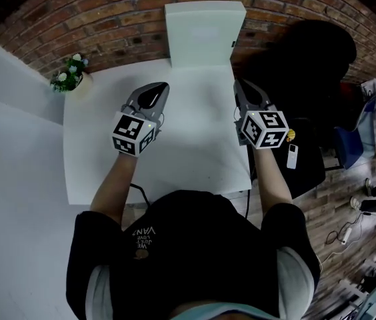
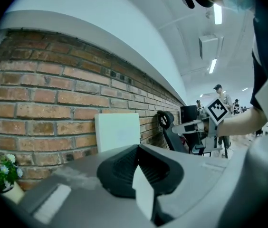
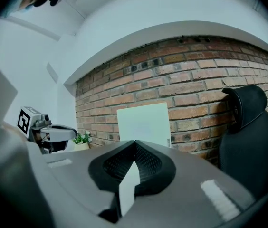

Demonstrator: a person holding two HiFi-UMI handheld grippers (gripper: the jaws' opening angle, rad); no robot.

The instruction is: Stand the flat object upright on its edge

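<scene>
Standing upright: one white panel (image 1: 205, 33); two closed grippers (image 1: 162, 86) (image 1: 239, 83).

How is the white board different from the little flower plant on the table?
The white board is big, flat and plain; the flower plant is small and bushy, green with white blossoms. The board stands toward the right of the far edge of the white table; the plant sits at its far left corner. Both stand upright by the brick wall.
</scene>
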